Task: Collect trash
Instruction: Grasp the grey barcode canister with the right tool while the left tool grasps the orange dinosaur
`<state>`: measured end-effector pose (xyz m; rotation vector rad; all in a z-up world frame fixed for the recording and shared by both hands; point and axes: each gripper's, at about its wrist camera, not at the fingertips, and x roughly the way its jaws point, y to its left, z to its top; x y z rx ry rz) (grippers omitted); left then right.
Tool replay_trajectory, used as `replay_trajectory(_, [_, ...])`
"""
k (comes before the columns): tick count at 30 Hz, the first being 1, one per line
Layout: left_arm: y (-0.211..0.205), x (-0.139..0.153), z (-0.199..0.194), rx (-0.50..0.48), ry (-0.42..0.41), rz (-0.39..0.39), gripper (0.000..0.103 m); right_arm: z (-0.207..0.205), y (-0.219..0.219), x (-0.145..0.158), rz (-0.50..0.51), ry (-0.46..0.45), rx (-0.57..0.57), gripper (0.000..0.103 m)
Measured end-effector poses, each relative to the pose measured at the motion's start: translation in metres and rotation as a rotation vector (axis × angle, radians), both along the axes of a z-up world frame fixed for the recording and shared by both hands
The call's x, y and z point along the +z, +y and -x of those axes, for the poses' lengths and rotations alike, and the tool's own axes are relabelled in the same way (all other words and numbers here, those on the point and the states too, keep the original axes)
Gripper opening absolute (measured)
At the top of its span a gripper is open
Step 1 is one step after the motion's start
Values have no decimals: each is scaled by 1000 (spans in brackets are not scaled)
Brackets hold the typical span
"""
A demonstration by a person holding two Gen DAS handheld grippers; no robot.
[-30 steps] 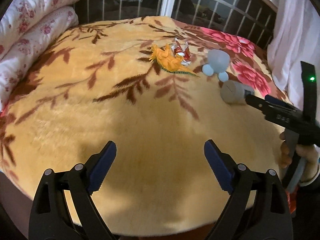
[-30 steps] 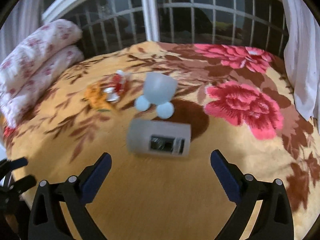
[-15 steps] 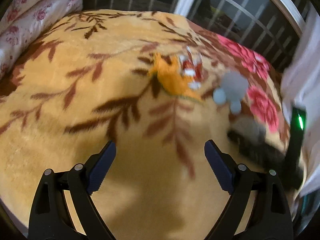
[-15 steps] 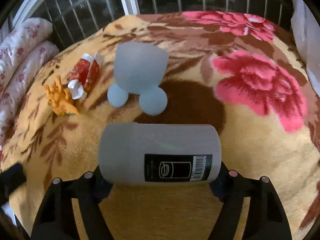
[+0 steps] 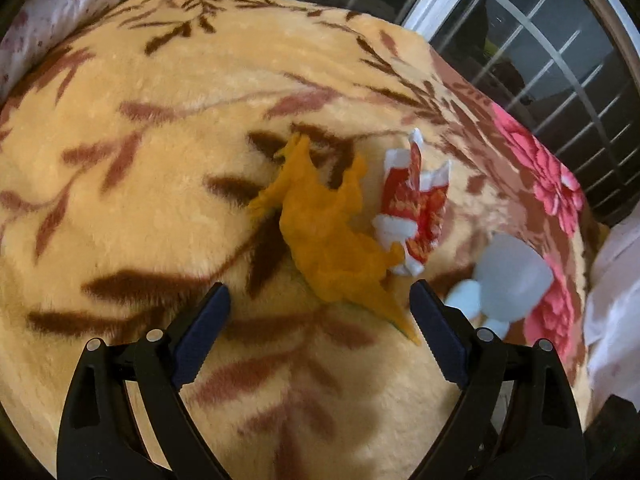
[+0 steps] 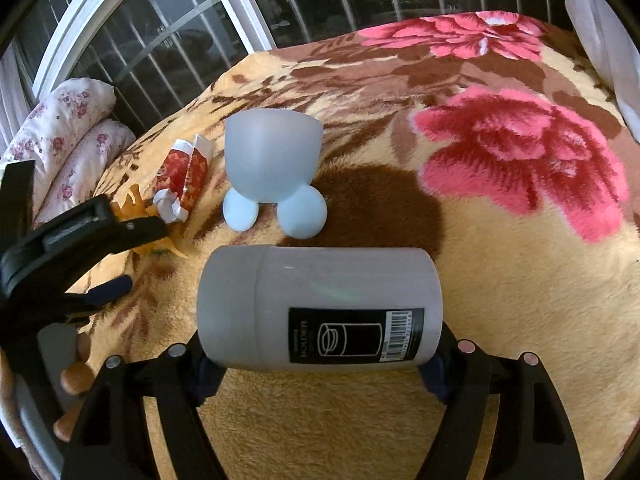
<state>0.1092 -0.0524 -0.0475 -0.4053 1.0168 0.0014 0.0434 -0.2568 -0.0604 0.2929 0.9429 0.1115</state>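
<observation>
Right gripper (image 6: 320, 364) closed since second ago, grey canister (image 6: 320, 308) now pinched; left gripper (image 5: 320, 336) spread, brought up to orange toy (image 5: 332, 240); lift judged next

The right claw (image 6: 320, 364), open a second ago, has closed on the ends of the grey canister (image 6: 320, 308). The left claw (image 5: 320, 332), jaws still spread, has advanced to the orange toy dinosaur (image 5: 332, 240).
</observation>
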Motion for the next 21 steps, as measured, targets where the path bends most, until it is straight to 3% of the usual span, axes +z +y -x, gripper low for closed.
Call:
replay_trajectory(6, [8, 4, -13, -9, -14, -69, 88, 0, -2, 0, -22, -4, -1, 76])
replay_trajectory(8, [4, 3, -18, -21, -14, -131, 88, 0, -3, 0, -29, -5, -1, 76])
replay_trajectory(11, [-4, -1, -24, -45, -17, -210, 79, 0, -3, 0, -32, -5, 0, 76])
replay_trajectory(13, [-7, 2, -25, -74, -45, -260, 58, 0, -3, 0, -32, -6, 0, 76])
replay_trajectory(17, [-1, 8, -23, -140, -96, -265, 56, 1, -3, 0, -39, -8, -1, 76])
replay_trajectory(21, [10, 30, 18, -233, -211, -294, 56, 1, -5, -1, -56, -13, -2, 76])
